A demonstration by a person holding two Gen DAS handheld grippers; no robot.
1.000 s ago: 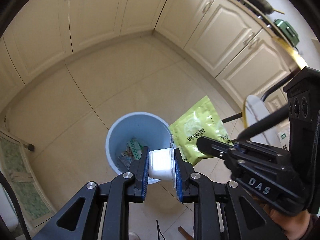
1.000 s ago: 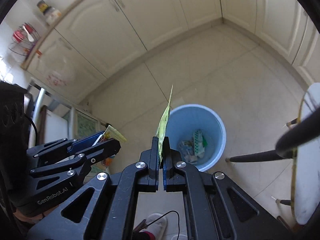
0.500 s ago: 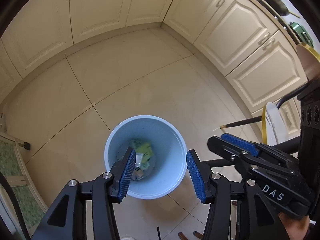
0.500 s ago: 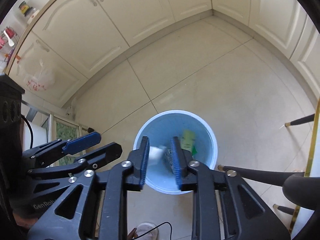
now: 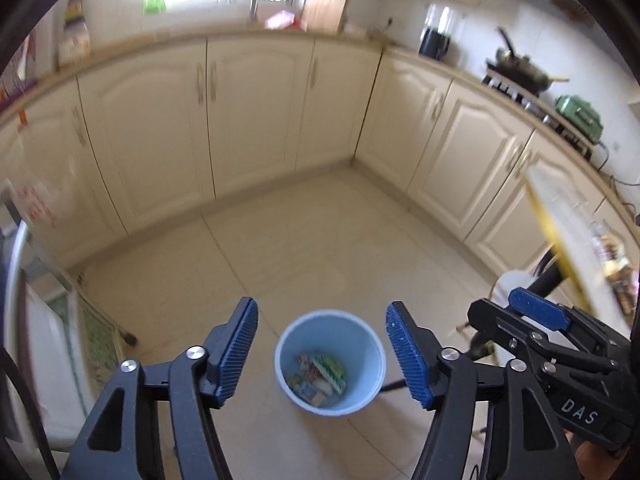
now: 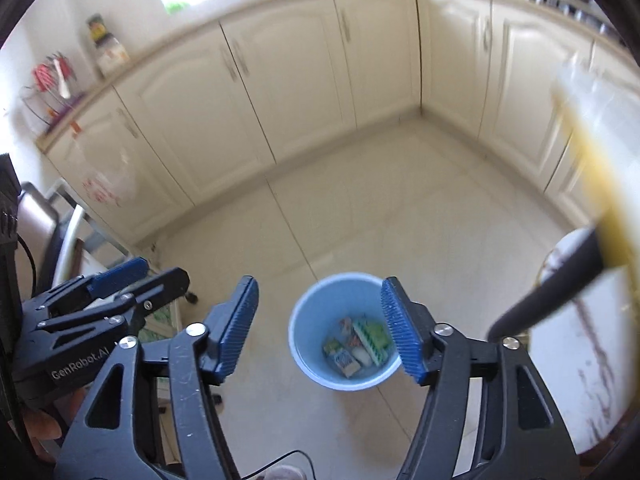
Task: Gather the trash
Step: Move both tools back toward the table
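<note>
While opening, empty, above round light-blue plastic bin (image 5: 362,346) of crumpled wrappers (image 5: 322,374): left tongs (image 5: 322,350), right tongs (image 6: 320,326), ribbed blue pads (image 5: 236,348).

R gripper, black w/ blue ribbed pads (image 6: 320,328), jaws opening, nothing btwn them. Below on the cream tile floor (image 6: 400,208): round light-blue plastic bin (image 6: 304,344) w/ wrappers inside (image 6: 356,346). L black gripper (image 6: 132,278) at left edge. Cream cabinets (image 6: 288,72) behind, blurred.

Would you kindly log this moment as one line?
left gripper: opening, empty | right gripper: opening, empty | blue bin: on floor, holds wrappers
</note>
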